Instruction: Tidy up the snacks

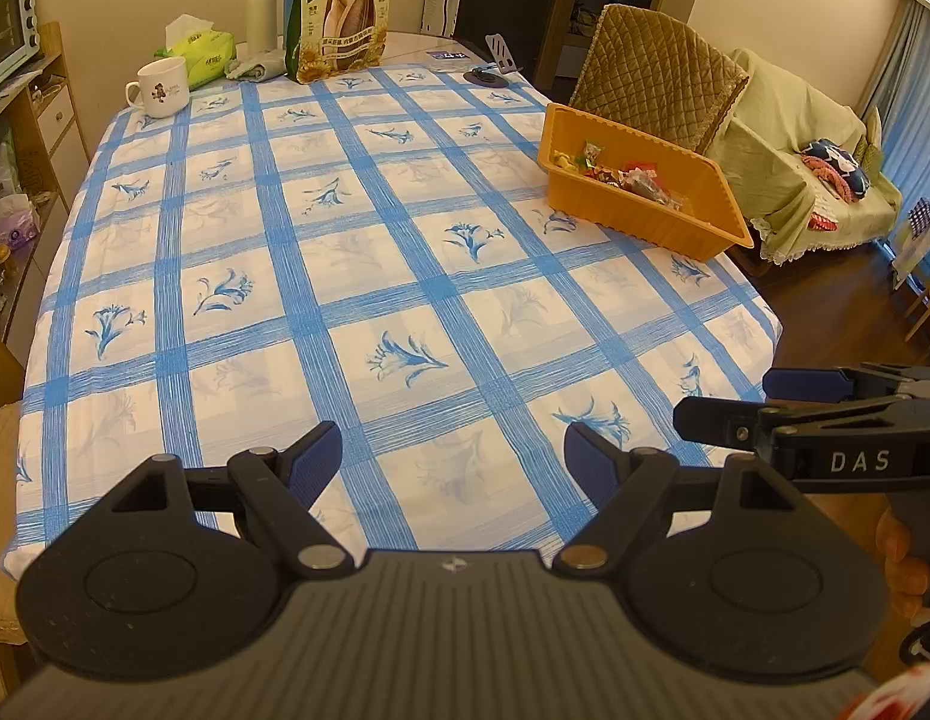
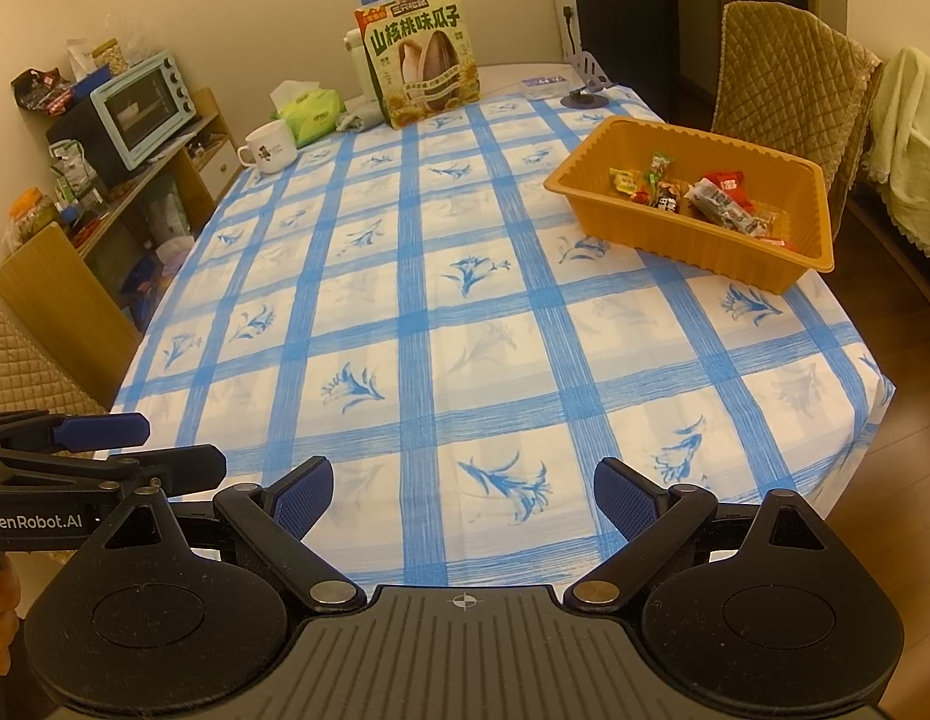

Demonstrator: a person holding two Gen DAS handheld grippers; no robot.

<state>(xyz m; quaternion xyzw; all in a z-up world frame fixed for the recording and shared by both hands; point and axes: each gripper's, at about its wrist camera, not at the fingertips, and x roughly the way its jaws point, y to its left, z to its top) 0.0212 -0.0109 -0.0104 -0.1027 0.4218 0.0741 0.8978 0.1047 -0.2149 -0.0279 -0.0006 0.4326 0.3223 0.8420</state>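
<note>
Snacks [image 2: 702, 195] in bright wrappers lie heaped inside an orange tray [image 2: 705, 252] at about two o'clock on the checked surface [image 2: 465, 330], well apart from both tools. Nearest the lens, the right hand-held gripper [image 2: 464, 501] hangs released over the cloth's near edge, jaws spread wide with nothing between them, tilted downward. At nine o'clock beside it the left hand-held gripper [image 1: 453, 456] is likewise released and empty (its side reads "GenRobot.AI"; the right one's shows "DAS"). Fingers [image 1: 900, 564] wrap a handle at the left view's right edge. Farther off, at twelve o'clock, a tall seed bag [image 2: 423, 60] stands upright, printed "山核桃味瓜子", with a white mug [image 2: 270, 147] at eleven o'clock.
</note>
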